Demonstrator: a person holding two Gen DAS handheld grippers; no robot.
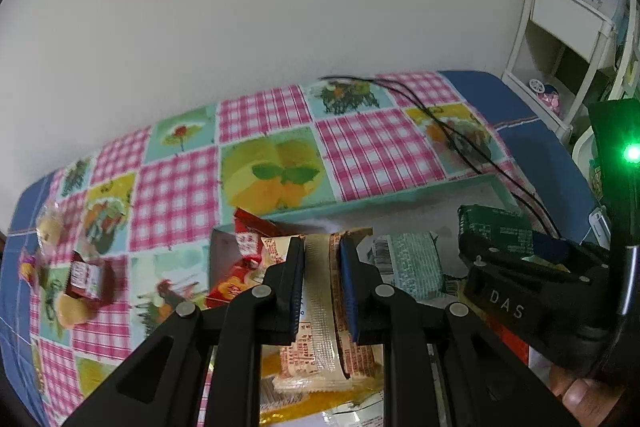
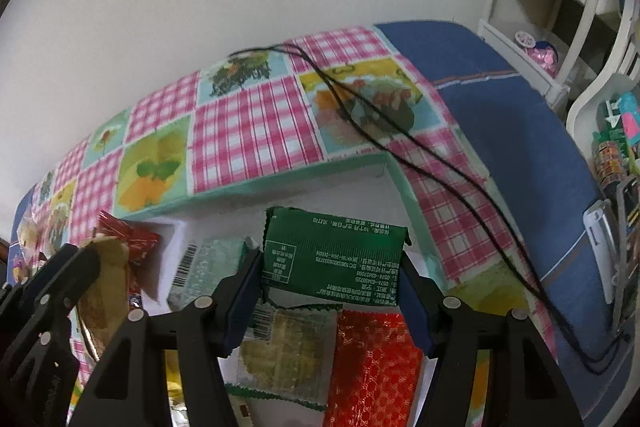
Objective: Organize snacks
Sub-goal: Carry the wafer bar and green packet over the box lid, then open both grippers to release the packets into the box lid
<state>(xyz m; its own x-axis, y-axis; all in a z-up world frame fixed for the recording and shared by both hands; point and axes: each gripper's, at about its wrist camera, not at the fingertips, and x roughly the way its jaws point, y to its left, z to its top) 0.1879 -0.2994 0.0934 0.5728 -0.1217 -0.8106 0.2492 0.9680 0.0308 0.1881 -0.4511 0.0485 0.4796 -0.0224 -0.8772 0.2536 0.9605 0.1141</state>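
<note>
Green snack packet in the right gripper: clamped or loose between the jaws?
Clamped. The right gripper has both blue pads pressed against the side edges of the green packet, which hangs clear above the snacks in the white box.

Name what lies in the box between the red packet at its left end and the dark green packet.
A pale green barcoded packet, seen in the right wrist view.

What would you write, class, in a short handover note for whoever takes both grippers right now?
Left gripper: shut on a beige snack packet, over the white box.
Right gripper: shut on a green snack packet, also over the box.
Already in the box: a red foil packet, a clear cracker packet, a pale green packet.
Left to do: release both packets, then collect the loose snacks on the tablecloth on the left.
</note>
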